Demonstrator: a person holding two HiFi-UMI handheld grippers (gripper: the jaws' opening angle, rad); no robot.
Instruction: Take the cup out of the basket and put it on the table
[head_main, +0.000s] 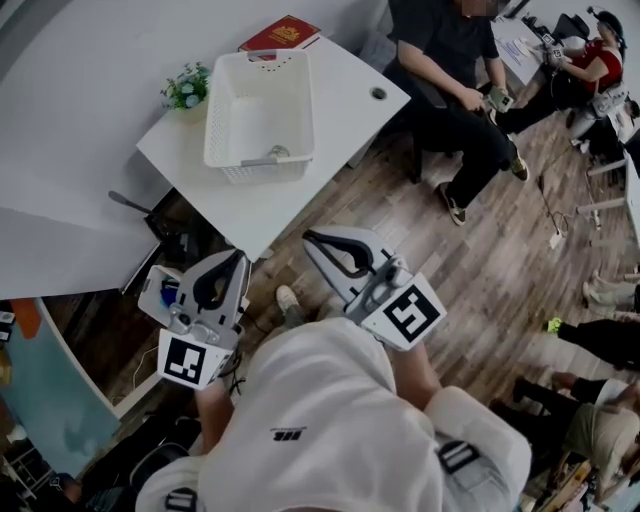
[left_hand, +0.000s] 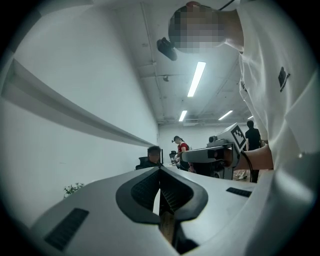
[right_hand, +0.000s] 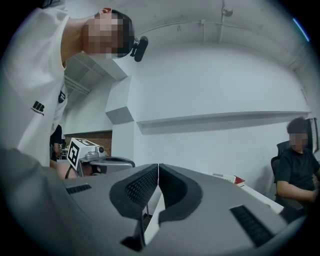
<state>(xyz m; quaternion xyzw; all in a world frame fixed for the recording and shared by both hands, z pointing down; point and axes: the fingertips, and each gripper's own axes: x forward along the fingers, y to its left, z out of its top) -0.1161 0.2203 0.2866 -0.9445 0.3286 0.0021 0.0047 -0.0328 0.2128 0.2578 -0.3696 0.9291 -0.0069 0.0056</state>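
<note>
A white plastic basket (head_main: 258, 75) stands on the white table (head_main: 345, 85) in the head view. A small pale cup (head_main: 278, 152) lies inside it against the near wall. Both grippers are held up in front of the person's chest, short of the table's near corner. My left gripper (head_main: 239, 254) is shut and empty, its pads together (left_hand: 160, 169). My right gripper (head_main: 309, 238) is also shut with nothing in it (right_hand: 158, 166). Each gripper view points up at walls and ceiling, and neither shows the basket or cup.
A red book (head_main: 280, 34) lies at the table's far edge and a small plant (head_main: 187, 86) stands left of the basket. A person in black (head_main: 450, 70) sits right of the table, with others further right. Wooden floor lies below; clutter sits under the table's left side.
</note>
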